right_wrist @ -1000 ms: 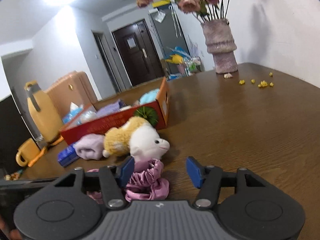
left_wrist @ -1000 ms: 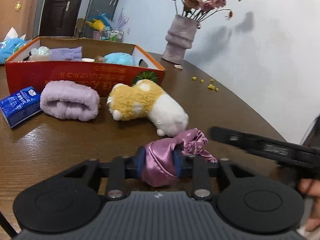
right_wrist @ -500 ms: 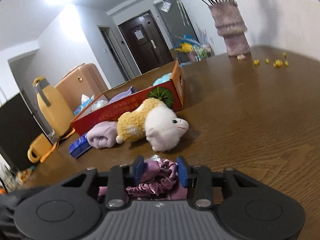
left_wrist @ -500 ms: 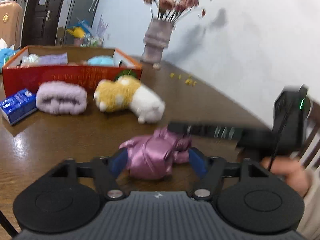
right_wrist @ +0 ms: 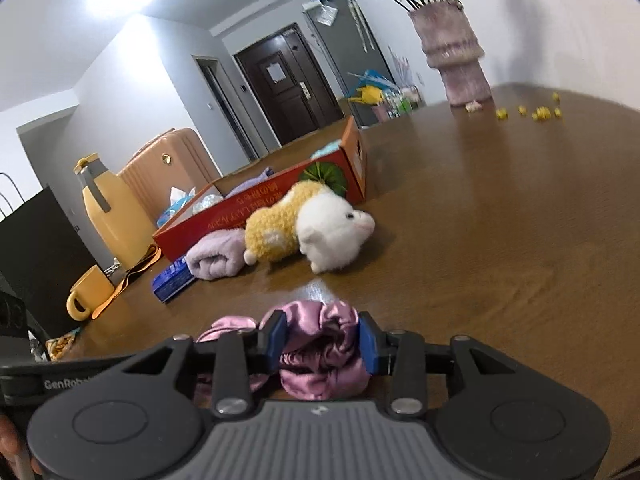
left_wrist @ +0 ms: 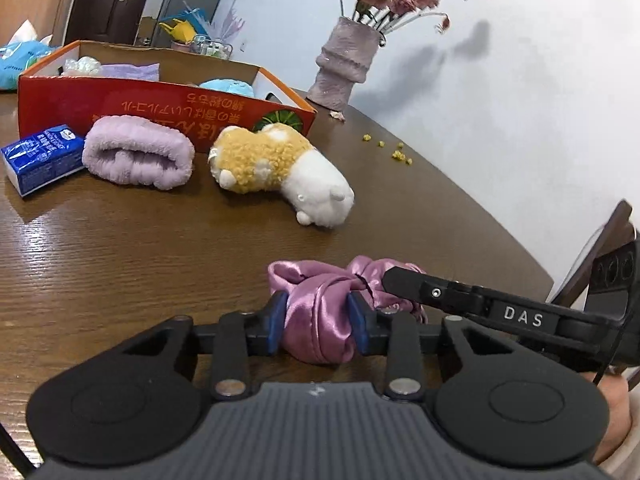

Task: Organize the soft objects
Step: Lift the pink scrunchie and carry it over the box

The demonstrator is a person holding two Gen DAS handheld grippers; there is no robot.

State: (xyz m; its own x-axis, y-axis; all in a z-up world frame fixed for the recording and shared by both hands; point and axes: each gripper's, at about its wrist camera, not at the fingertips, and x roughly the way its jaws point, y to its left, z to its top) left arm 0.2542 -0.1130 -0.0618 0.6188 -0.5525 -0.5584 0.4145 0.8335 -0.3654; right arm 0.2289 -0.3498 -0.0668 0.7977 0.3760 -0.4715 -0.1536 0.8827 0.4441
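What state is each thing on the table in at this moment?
Left gripper: just closed, shut on the pink satin scrunchie.
Right gripper: shut on the same scrunchie.
Red cardboard box: open-topped, soft items inside.
Yellow and white plush toy: lying on its side, outside the box.
Lilac fleece roll: rolled up, outside the box.
Blue tissue pack: lying flat.

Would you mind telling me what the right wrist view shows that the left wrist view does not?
Only the right wrist view shows the yellow jug, yellow mug and the plush toy's face. Only the left wrist view looks down into the red box, showing a blue plush inside. Both show the pink satin scrunchie pinched by the left gripper and right gripper, with the lilac towel roll beyond.
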